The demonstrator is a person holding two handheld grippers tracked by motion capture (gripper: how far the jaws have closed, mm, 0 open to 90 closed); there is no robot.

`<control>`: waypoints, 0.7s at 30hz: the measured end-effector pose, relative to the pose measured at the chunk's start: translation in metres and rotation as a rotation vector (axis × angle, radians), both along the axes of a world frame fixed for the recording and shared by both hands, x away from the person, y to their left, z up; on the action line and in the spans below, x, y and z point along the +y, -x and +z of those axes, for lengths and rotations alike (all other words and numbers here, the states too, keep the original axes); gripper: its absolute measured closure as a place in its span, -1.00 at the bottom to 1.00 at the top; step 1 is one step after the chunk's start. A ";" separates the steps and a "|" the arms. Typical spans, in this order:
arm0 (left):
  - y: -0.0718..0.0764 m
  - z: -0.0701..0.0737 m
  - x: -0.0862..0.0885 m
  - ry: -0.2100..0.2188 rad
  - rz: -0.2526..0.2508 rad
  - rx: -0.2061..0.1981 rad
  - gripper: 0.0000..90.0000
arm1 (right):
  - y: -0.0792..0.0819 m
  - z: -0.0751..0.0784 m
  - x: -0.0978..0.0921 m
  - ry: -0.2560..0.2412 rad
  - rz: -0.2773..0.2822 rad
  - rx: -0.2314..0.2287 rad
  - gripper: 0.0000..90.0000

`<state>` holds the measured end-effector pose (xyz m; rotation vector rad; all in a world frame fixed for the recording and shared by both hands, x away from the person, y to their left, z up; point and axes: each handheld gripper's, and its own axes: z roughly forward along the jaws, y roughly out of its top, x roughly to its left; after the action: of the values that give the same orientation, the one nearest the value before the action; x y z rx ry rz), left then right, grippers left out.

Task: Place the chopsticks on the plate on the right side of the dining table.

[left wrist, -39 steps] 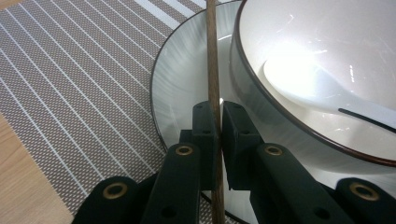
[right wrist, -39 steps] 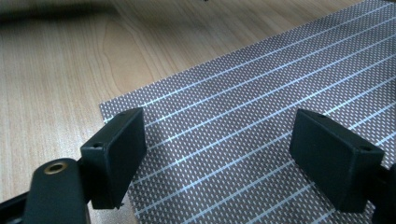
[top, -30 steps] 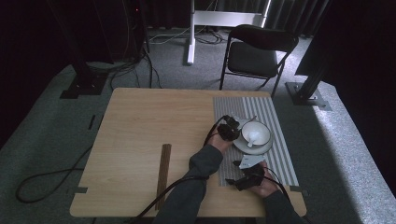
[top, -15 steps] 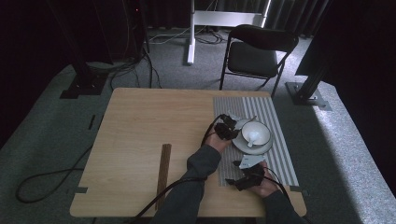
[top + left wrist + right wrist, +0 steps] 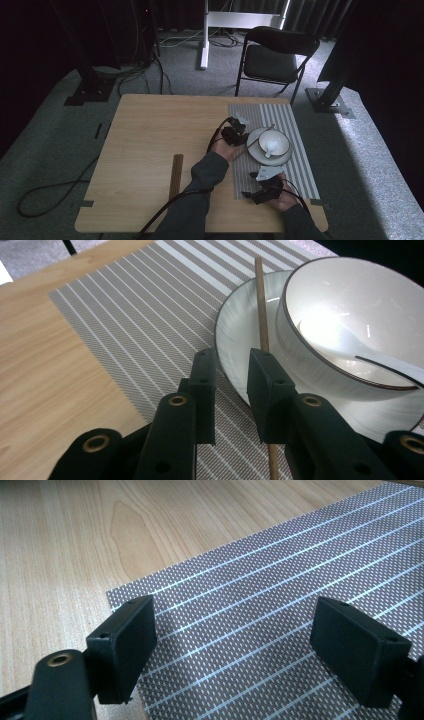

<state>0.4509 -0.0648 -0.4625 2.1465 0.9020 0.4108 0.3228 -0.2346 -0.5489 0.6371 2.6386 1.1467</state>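
Note:
A white bowl with a white spoon in it stands on a white plate, on a grey striped placemat. A thin wooden chopstick leans on the plate's rim and runs down under the left gripper's right jaw, not through the gap. My left gripper hovers at the plate's left edge, with its jaws a narrow gap apart and nothing between them. My right gripper is wide open and empty over the placemat's near left corner.
A dark brown strip lies on the wooden table, left of the person's forearm. A black folding chair stands beyond the table's far edge. Cables trail across the floor at the left.
The left gripper has drawn slightly back to the left, away from the bowl. The right gripper has stayed in place.

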 end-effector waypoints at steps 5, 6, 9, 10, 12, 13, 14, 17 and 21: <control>0.003 0.011 0.014 0.010 0.004 -0.013 0.61 | 0.000 0.000 0.000 0.000 -0.001 0.001 -0.61; 0.004 0.013 0.017 0.019 0.009 -0.019 0.61 | 0.000 0.000 0.000 0.000 -0.001 0.001 -0.61; 0.005 0.018 0.026 0.021 0.014 -0.025 0.60 | 0.000 0.000 0.000 0.000 -0.001 0.001 -0.61; 0.006 0.019 0.030 0.027 0.019 -0.026 0.59 | 0.000 0.000 0.000 0.000 -0.001 0.000 -0.61; 0.007 0.021 0.036 0.034 0.033 -0.022 0.59 | 0.000 0.000 0.000 0.000 -0.001 0.000 -0.61; 0.008 0.022 0.040 0.037 0.041 -0.021 0.57 | 0.000 0.000 0.000 0.000 -0.002 0.000 -0.61; 0.009 0.022 0.043 0.041 0.051 -0.021 0.57 | 0.000 0.000 0.000 0.001 -0.001 0.000 -0.61; 0.012 0.023 0.052 0.046 0.056 -0.023 0.54 | 0.000 0.000 0.000 0.001 -0.001 0.000 -0.61; 0.019 0.026 0.063 0.049 0.058 -0.029 0.52 | 0.000 0.000 0.000 0.001 -0.001 0.001 -0.61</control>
<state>0.4322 -0.0023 -0.4369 2.0684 0.9505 0.4428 0.3226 -0.2346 -0.5488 0.6387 2.6388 1.1452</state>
